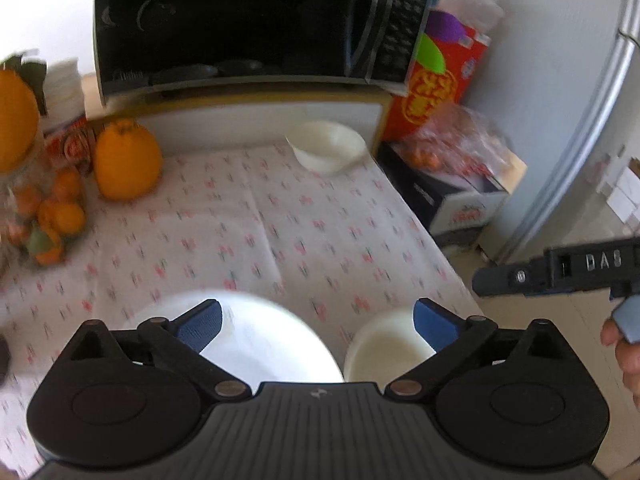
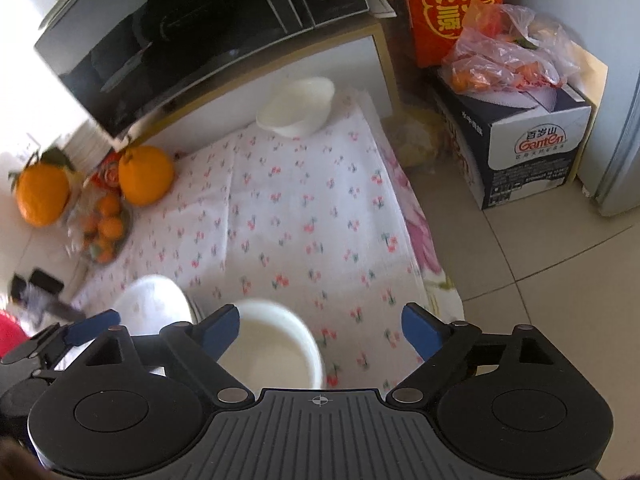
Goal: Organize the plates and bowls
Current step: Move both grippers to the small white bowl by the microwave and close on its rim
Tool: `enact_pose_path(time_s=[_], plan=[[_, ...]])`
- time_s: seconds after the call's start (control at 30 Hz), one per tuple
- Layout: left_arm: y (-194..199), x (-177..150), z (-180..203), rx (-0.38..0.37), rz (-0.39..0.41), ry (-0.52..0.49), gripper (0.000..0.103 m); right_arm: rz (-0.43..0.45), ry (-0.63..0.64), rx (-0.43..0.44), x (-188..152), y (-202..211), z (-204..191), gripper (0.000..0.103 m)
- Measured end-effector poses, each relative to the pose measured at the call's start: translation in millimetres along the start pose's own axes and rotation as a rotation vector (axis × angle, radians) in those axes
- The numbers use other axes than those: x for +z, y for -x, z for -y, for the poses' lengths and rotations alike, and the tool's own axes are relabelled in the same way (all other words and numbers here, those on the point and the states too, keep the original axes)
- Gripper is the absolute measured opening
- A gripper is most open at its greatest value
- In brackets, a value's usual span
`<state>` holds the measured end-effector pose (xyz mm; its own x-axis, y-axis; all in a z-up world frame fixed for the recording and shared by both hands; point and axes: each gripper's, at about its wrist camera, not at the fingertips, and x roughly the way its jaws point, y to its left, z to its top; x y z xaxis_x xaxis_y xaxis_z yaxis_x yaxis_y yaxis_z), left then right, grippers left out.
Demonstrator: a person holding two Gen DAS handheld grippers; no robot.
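Bench w/ white cherry-print cloth (image 2: 288, 200); glossy black microwave (image 1: 240, 20) at back on white shelf. Beige tiled floor (image 2: 540, 280) at right, grey fridge (image 1: 580, 140) beside pale wall. Bright daylight.

Home kitchen corner, black glass-fronted microwave oven (image 1: 240, 20), cherry-print white cloth on tabletop (image 2: 288, 208), large oranges (image 2: 146, 176), grey refrigerator (image 1: 592, 120), tiled floor (image 2: 540, 280)

Left tongs (image 1: 316, 322) and right tongs (image 2: 320, 330) gape wide, angled downward, seemingly holding nothing.
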<state>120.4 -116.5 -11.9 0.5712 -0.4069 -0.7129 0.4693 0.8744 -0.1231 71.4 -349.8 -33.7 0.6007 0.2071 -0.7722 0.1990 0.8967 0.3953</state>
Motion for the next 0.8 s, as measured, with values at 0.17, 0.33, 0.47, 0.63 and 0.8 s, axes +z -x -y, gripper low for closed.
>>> enact_pose_path(time_s=[0.17, 0.33, 0.47, 0.63, 0.8], plan=[[-16, 35, -5, 0.014, 0.001, 0.019, 0.102, 0.015, -0.011, 0.009, 35, -13, -6, 0.094], [-44, 71, -12, 0.017, -0.014, 0.073, 0.102, 0.038, -0.065, 0.040, 78, -29, -2, 0.094], [-73, 98, -15, 0.040, -0.012, 0.105, 0.102, 0.066, -0.164, 0.084, 108, -46, 12, 0.094], [-116, 114, -21, 0.110, 0.006, 0.114, 0.102, 0.118, -0.309, 0.153, 127, -82, 34, 0.094], [-148, 116, -32, 0.103, 0.023, 0.179, 0.101, 0.142, -0.404, 0.195, 135, -125, 50, 0.094]])
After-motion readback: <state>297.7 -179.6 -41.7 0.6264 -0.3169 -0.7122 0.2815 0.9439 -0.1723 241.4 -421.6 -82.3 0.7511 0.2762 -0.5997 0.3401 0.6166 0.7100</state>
